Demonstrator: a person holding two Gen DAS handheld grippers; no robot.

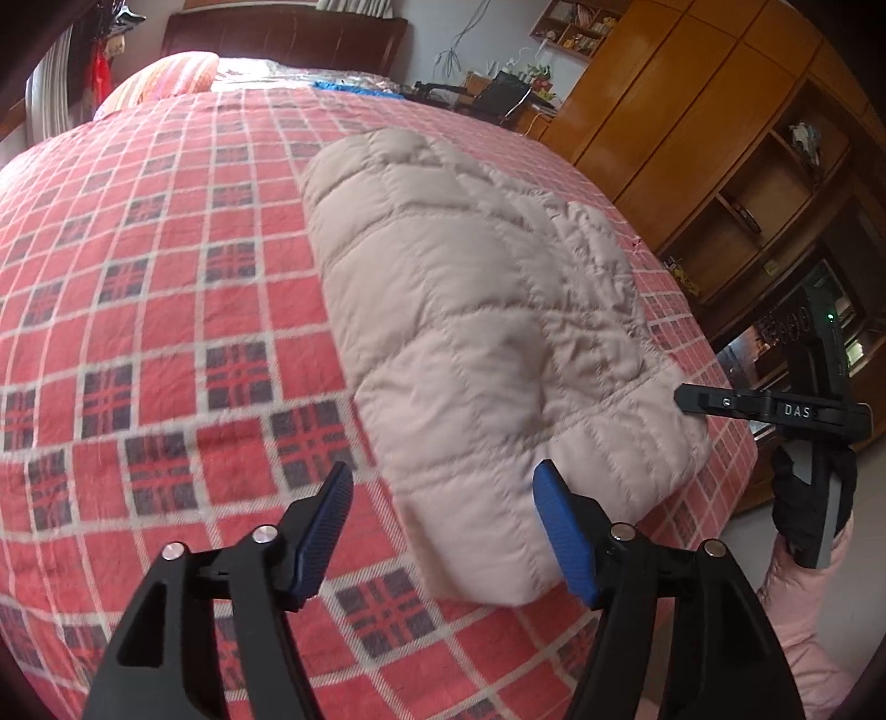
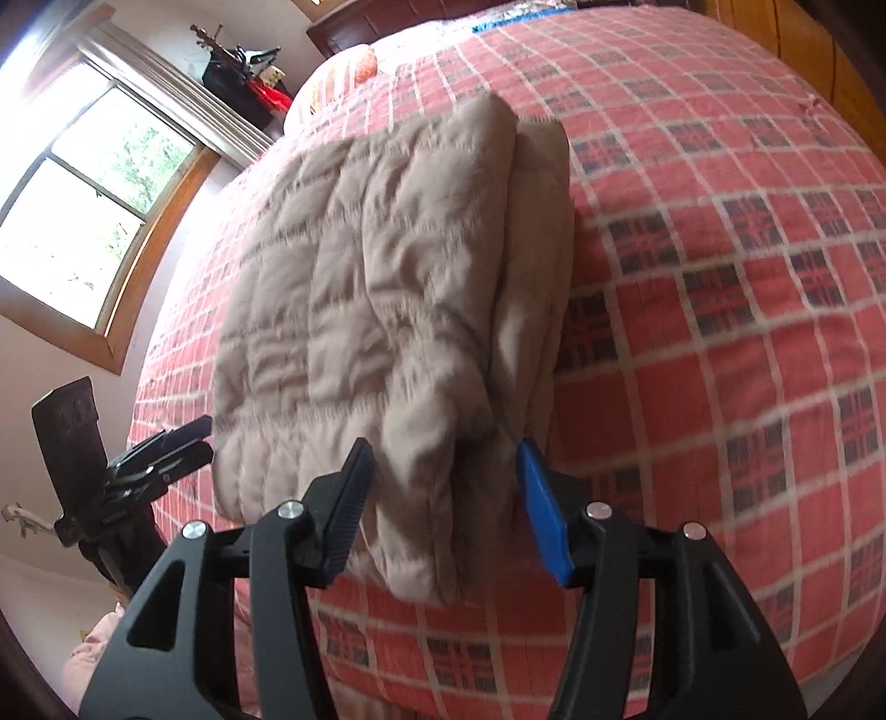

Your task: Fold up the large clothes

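Observation:
A pale beige quilted jacket (image 1: 476,332) lies folded into a thick rectangle on the red plaid bed cover (image 1: 166,277). My left gripper (image 1: 446,498) is open, its blue-padded fingers (image 1: 332,509) apart over the jacket's near end and holding nothing. At the jacket's right edge is my right gripper (image 1: 689,400), held by a gloved hand (image 1: 803,498). In the right wrist view the right gripper (image 2: 443,471) is open, with a corner of the folded jacket (image 2: 376,288) showing between its fingers. The left gripper (image 2: 188,440) shows at the jacket's left edge.
The bed cover (image 2: 720,277) spreads wide around the jacket. A pillow (image 1: 160,83) and a dark headboard (image 1: 282,36) are at the far end. Wooden wardrobes and shelves (image 1: 720,138) stand along the right side. A window (image 2: 83,194) is on the left wall.

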